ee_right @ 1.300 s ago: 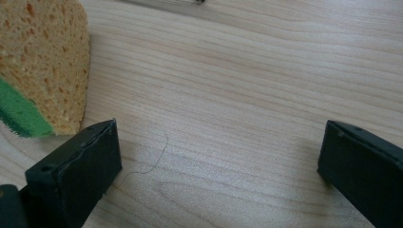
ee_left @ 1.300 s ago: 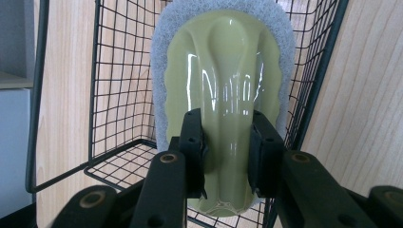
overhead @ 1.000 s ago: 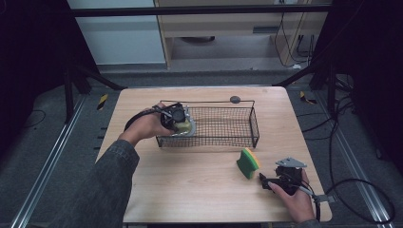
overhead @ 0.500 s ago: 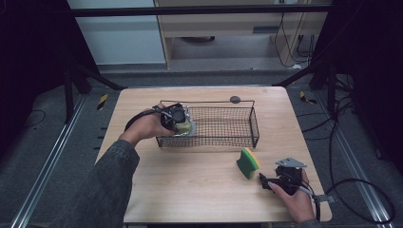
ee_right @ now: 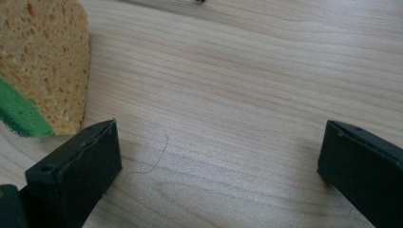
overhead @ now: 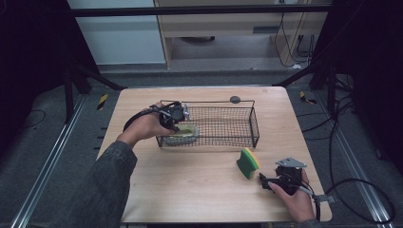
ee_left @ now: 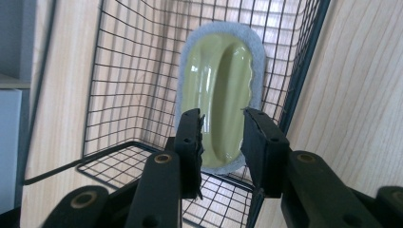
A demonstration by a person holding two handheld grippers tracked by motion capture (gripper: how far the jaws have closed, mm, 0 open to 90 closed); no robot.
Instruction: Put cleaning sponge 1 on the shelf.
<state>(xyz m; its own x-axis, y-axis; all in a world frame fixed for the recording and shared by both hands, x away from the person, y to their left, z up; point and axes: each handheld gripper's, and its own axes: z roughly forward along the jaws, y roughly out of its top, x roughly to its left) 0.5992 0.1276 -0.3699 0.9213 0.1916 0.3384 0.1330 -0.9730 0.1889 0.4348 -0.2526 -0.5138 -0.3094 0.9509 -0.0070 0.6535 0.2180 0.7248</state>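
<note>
A green scrubber with a grey pad lies on the floor of the black wire basket, at its left end. My left gripper hovers just above it. In the left gripper view the scrubber lies beyond the jaws, which stand a little apart around its near end; my left gripper is open. A yellow and green sponge stands on edge on the table. My right gripper rests on the wood just right of it, wide open and empty, with the sponge at its left.
The basket stands mid-table on a light wooden table. A small dark round object lies behind the basket. Cables trail from both grippers. Dark frame legs and floor cables surround the table.
The scrubber has dropped from the left gripper's jaws onto the basket floor. The right gripper and sponge have not moved.
</note>
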